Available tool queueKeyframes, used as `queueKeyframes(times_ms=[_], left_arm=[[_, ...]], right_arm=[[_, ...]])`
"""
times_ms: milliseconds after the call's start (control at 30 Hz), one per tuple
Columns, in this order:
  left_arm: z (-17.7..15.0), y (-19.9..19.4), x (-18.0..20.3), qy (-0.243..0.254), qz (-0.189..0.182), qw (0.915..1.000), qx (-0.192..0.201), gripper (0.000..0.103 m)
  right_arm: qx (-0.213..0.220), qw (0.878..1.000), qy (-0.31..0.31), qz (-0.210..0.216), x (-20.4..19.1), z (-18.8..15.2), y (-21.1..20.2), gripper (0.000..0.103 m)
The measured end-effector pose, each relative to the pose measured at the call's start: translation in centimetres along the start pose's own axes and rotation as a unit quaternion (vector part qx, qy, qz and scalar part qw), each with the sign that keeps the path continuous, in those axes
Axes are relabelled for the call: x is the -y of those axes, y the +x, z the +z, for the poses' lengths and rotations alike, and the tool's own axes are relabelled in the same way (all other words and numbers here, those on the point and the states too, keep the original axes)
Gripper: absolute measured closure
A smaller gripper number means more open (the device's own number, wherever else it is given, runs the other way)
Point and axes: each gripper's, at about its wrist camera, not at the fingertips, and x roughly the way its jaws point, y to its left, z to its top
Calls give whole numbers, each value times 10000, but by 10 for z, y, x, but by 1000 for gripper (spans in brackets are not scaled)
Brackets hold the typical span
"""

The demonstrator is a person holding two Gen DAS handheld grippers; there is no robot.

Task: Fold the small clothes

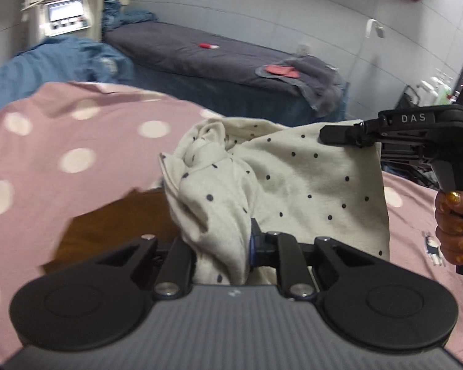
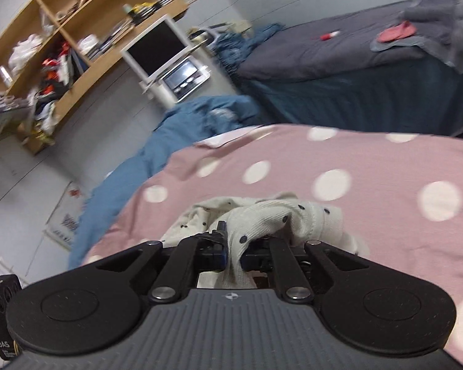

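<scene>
A small cream garment with dark dots [image 1: 293,182] hangs stretched above a pink sheet with white spots [image 1: 61,141]. My left gripper [image 1: 222,246] is shut on a bunched lower corner of it. My right gripper [image 1: 339,135] comes in from the right in the left wrist view and is shut on the garment's upper right corner. In the right wrist view the right gripper [image 2: 234,246] pinches a fold of the same cream garment [image 2: 277,215], with the rest bunched just ahead.
The pink spotted sheet [image 2: 324,185] covers the work surface; a brown patch of bare surface [image 1: 117,219] shows at its edge. A blue cloth [image 2: 185,129] lies beyond. A dark bed [image 1: 200,52], a white monitor cart [image 2: 163,49] and wooden shelves [image 2: 61,30] stand behind.
</scene>
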Motion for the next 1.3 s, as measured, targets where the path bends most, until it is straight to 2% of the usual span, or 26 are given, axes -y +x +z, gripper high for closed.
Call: queueKeyframes(times_ms=[100, 133, 167, 233, 267, 300, 333, 367, 400, 433, 467, 533, 600, 633, 733, 800, 967, 1067, 1300], left_arm=[[-14, 0, -45, -41, 589, 9979, -255, 76], [-22, 9, -60, -82, 818, 9961, -333, 58], [-31, 20, -73, -145, 1004, 9933, -549, 48], [-53, 43, -97, -241, 1300, 9866, -958, 43], [-65, 47, -105, -319, 1284, 9860, -1013, 41], [-73, 46, -110, -418, 1227, 9868, -967, 35], [-76, 42, -111, -475, 1255, 9871, -876, 26], [-76, 37, -109, -397, 1370, 9861, -855, 19], [-74, 32, -104, -217, 1569, 9836, -866, 4], [-71, 25, -98, 22, 1873, 9784, -873, 0], [-67, 18, -88, 286, 2202, 9713, -859, 0], [-57, 2, -61, 792, 2686, 9571, -743, 0], [-51, -13, -42, 1094, 2815, 9507, -709, 0], [-46, -19, -34, 1151, 2755, 9518, -705, 0], [-40, -26, -21, 930, 2193, 9684, -736, 0], [-41, -24, -20, 753, 1925, 9749, -827, 0], [-52, -20, -22, 711, 2100, 9706, -938, 0], [-55, -23, -25, 681, 2110, 9708, -920, 0], [-57, -21, -30, 712, 2166, 9689, -958, 0]], right_arm=[[-390, 9989, 229, 91, -17, -22, 52, 89], [-534, 9984, 159, -24, -20, -34, 73, 88], [-714, 9972, 12, -212, -24, -50, 91, 85], [-1187, 9904, -388, -596, -27, -77, 121, 80], [-1269, 9874, -536, -779, -27, -87, 128, 71], [-1275, 9859, -622, -890, -26, -92, 129, 68], [-1240, 9858, -630, -941, -25, -94, 125, 61], [-1212, 9859, -620, -969, -25, -93, 119, 38], [-1200, 9854, -669, -1010, -26, -88, 111, 25], [-1176, 9847, -789, -1018, -30, -83, 101, 9], [-1155, 9833, -968, -1024, -37, -78, 92, 1], [-1221, 9762, -1450, -1057, -55, -72, 74, 0], [-1341, 9676, -1899, -982, -77, -71, 58, 0], [-1431, 9639, -2053, -910, -86, -72, 52, 0], [-1719, 9512, -2410, -876, -107, -77, 47, 0], [-1923, 9428, -2561, -926, -114, -83, 48, 0], [-2095, 9306, -2806, -1070, -122, -94, 52, 0], [-2131, 9249, -2938, -1136, -126, -99, 55, 0], [-2185, 9184, -3079, -1184, -129, -107, 60, 0]])
